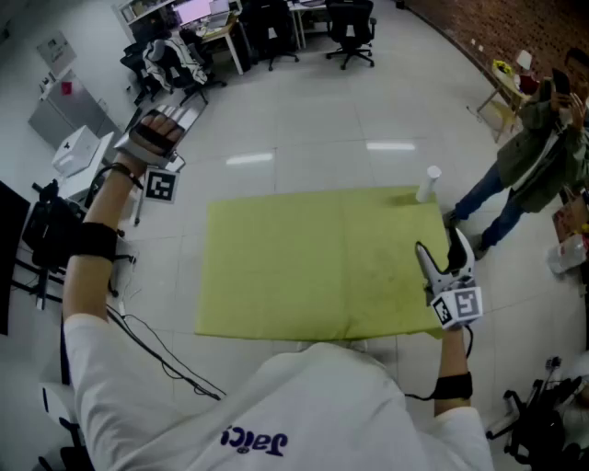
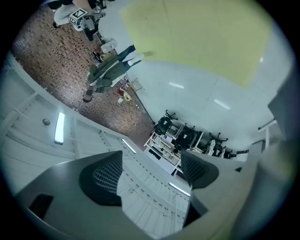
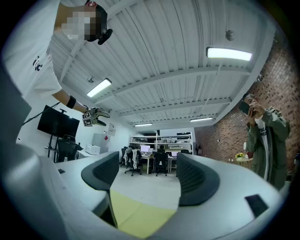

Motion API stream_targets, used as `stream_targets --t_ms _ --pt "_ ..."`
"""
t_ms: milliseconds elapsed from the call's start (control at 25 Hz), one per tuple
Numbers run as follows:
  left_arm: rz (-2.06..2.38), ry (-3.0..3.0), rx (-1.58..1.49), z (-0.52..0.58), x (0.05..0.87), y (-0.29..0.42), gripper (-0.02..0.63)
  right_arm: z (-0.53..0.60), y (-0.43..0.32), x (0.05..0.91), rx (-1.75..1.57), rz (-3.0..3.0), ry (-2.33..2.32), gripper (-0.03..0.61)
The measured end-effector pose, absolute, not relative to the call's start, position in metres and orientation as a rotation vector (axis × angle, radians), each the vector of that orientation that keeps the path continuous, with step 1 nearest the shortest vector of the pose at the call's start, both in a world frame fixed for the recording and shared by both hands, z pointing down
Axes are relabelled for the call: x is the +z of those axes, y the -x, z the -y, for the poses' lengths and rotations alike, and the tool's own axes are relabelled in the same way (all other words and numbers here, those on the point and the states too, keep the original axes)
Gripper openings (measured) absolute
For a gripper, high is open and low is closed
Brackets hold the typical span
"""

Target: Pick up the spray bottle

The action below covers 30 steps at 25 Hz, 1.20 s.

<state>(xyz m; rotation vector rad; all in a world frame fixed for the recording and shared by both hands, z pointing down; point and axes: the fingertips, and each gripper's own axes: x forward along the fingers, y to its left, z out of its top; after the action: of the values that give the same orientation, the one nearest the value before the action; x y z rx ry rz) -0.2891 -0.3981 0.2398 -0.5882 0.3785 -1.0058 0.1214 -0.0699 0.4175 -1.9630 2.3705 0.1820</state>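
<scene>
White bottle [image 1: 428,182] stands at the surface's [image 1: 304,267] upper-right corner in the head view; left gripper [image 2: 150,171] and right gripper [image 1: 438,244] both gape empty, so the nearer right one should advance level, straddling its body.

the tabletop [image 1: 294,267] is covered in plain yellow-green. the spray bottle [image 1: 428,183] is white. black-and-white square markers are carried by the left gripper [image 1: 164,124] and the right gripper [image 1: 440,248]. the brick wall [image 1: 488,28] is reddish-brown, the floor [image 1: 313,129] pale grey.
</scene>
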Motion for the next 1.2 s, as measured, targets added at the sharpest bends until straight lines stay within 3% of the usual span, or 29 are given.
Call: stream_targets --t_ms 1200 --pt "-0.226 1.074 -0.907 0.401 0.388 0.064 0.405 0.02 -0.193 0.431 0.187 -2.357 2.169 0.391"
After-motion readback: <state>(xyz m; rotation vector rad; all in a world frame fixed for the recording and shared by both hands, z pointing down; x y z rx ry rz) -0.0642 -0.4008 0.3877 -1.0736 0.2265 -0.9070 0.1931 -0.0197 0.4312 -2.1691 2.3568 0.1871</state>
